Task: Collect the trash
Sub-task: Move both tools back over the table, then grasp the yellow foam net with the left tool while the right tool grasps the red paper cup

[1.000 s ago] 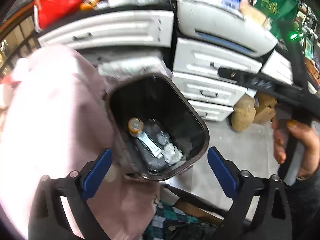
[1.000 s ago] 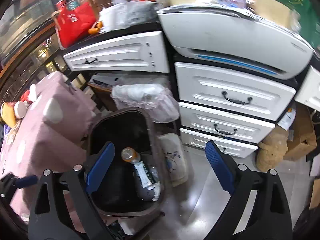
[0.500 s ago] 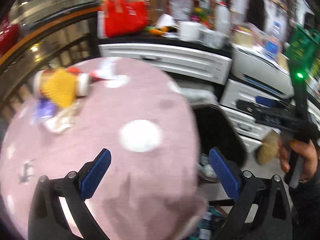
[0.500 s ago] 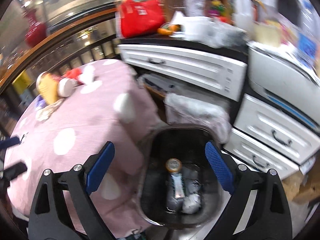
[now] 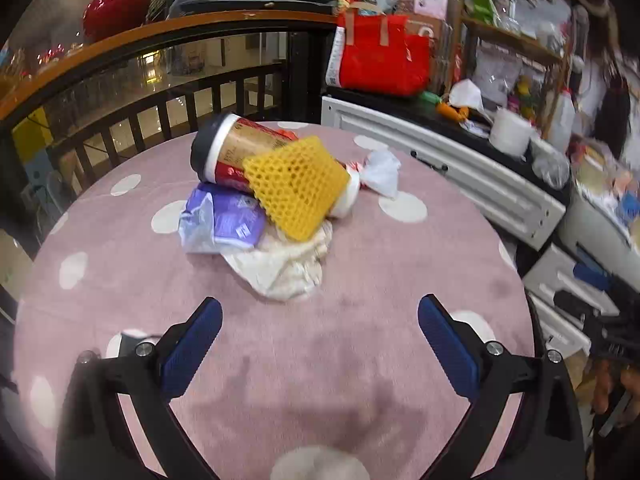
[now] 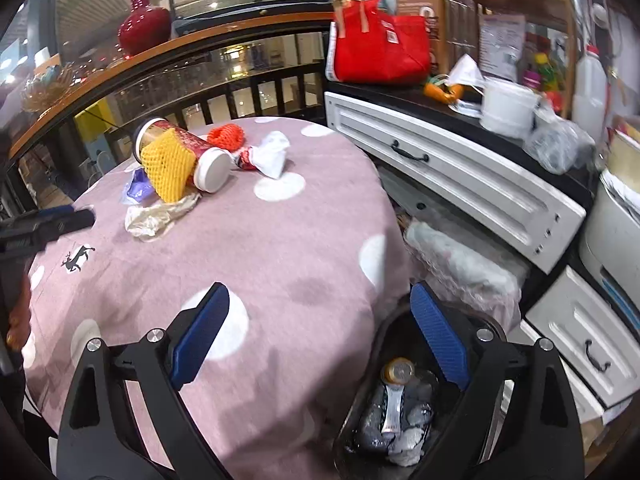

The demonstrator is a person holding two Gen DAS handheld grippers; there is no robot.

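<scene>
A pile of trash lies on the round pink polka-dot table (image 5: 360, 320): a red and white tube can (image 5: 236, 152) on its side, a yellow foam net (image 5: 298, 186) over it, a purple plastic packet (image 5: 224, 220), a crumpled cream wrapper (image 5: 280, 264) and a white wad (image 5: 382, 174). My left gripper (image 5: 320, 336) hangs open over the table, short of the pile, holding nothing. My right gripper (image 6: 320, 332) is open and empty at the table's right edge, above a dark bin (image 6: 400, 416) that holds a bottle (image 6: 394, 384) and wrappers. The same pile (image 6: 176, 168) shows in the right wrist view, with a red net (image 6: 228, 136) behind it.
White drawers (image 6: 460, 176) with a cluttered black top stand right of the table, a red bag (image 6: 380, 52) on it. A dark railing (image 5: 160, 96) runs behind the table. A clear plastic bag (image 6: 460, 268) sits between table and drawers, behind the bin.
Both grippers have swung up and left from over the bin toward the table. The trash pile now lies in front of the left gripper, and the bin has left its view.
</scene>
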